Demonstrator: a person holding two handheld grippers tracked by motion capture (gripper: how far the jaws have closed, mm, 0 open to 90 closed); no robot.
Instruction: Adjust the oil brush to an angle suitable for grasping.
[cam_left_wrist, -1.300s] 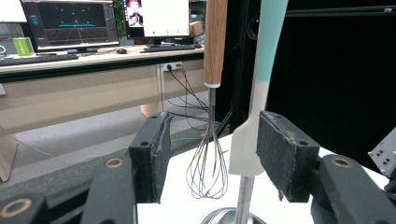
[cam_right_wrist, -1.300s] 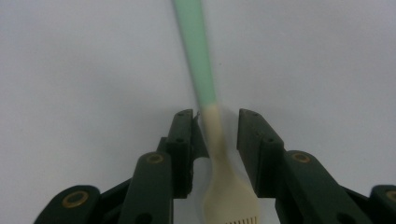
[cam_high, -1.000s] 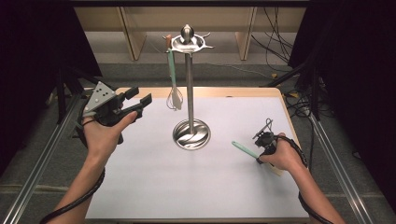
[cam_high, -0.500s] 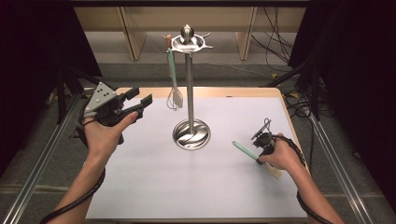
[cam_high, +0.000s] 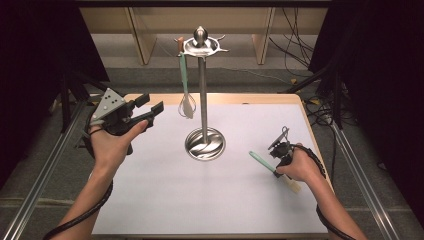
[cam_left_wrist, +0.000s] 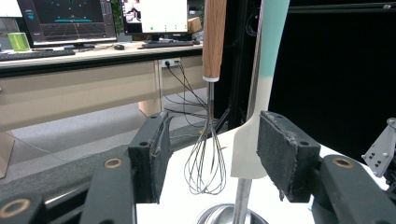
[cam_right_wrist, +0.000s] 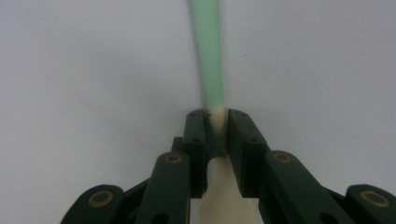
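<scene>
A steel utensil stand (cam_high: 202, 90) rises from a round base (cam_high: 205, 145) at mid-table. From its top hang a whisk (cam_high: 187, 106) with a wooden handle and a mint-and-cream spatula (cam_left_wrist: 250, 149). My left gripper (cam_high: 152, 103) hovers open left of the stand, with the whisk (cam_left_wrist: 205, 163) seen beyond its pads. At the right, a second spatula (cam_high: 261, 161) with a green handle lies on the sheet. My right gripper (cam_high: 276, 170) is shut on its cream neck (cam_right_wrist: 216, 123). Its jaws have just been closing on it and then eased slightly.
A white sheet (cam_high: 200, 200) covers the wooden table. Metal rails (cam_high: 360, 175) run along both sides. Cables (cam_high: 300, 45) lie on the floor behind, and desks with monitors (cam_left_wrist: 65, 18) stand farther off.
</scene>
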